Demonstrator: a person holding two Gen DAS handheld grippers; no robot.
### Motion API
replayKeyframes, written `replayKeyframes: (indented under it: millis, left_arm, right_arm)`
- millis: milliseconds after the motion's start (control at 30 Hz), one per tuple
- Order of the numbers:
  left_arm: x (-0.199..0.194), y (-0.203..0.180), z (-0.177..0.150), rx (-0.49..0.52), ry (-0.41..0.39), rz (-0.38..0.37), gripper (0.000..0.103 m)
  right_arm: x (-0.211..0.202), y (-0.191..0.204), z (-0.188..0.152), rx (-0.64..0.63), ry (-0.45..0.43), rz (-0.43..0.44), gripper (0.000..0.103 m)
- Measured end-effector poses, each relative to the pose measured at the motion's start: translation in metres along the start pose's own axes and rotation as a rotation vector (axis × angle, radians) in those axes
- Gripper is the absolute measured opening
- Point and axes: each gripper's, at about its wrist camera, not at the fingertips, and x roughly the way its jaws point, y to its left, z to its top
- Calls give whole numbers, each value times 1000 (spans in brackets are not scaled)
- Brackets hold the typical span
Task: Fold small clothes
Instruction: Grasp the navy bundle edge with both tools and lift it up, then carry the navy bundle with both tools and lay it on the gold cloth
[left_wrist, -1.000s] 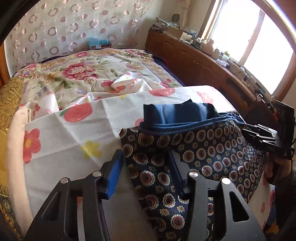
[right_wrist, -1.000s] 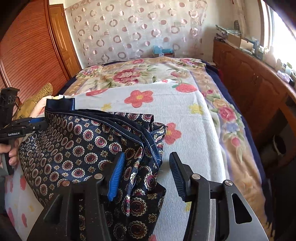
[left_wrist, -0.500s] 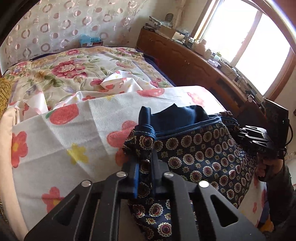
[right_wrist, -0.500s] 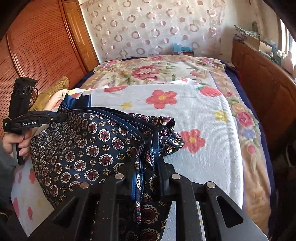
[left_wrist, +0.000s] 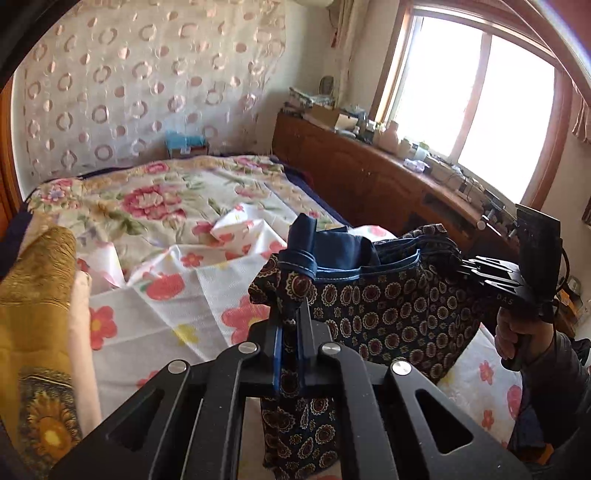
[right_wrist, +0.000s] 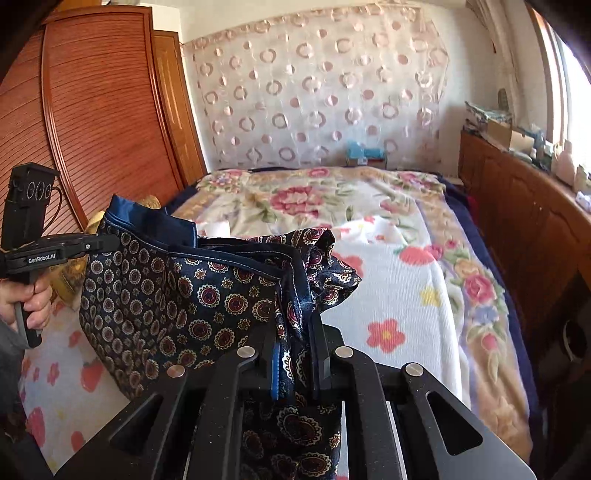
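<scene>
We've got both hand-held grippers, left (left_wrist: 289, 334) and right (right_wrist: 295, 345), clenched on the shorts (right_wrist: 177, 291), slung between them above the bed (right_wrist: 402, 280); bunched waistband could slip out, skewing the fold.

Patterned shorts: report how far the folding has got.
Done: both grippers have a grip. The left gripper and the right gripper each have their jaws shut on the waistband of the patterned shorts. In hand: the shorts hang stretched between them, lifted above the floral sheet. Left: no fold shows yet; the shorts must be laid flat and folded.
</scene>
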Motion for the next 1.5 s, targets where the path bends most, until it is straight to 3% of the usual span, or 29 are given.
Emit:
replayKeyframes:
  millis: [367,833,1033,1333,1500]
  left_arm:
    - [-58,29,-1,-36,-154,116,7]
    - [-138,106,-38,-198,-332,306,7]
    - [-124,141,-76,-272,-305,456,7]
    - [-117,169,-117,-387,-279,458,6]
    - [-122,165,-130,-414,-286,457,7]
  right_arm:
    - [-1,38,22,-132,-96,45,11]
    - [62,123,111,-494,-186,190,11]
    - [131,172,141,-675,-162,233,11]
    - [216,229,149,-819,-105,259,11]
    - [247,259,173,-782,-68,296,16]
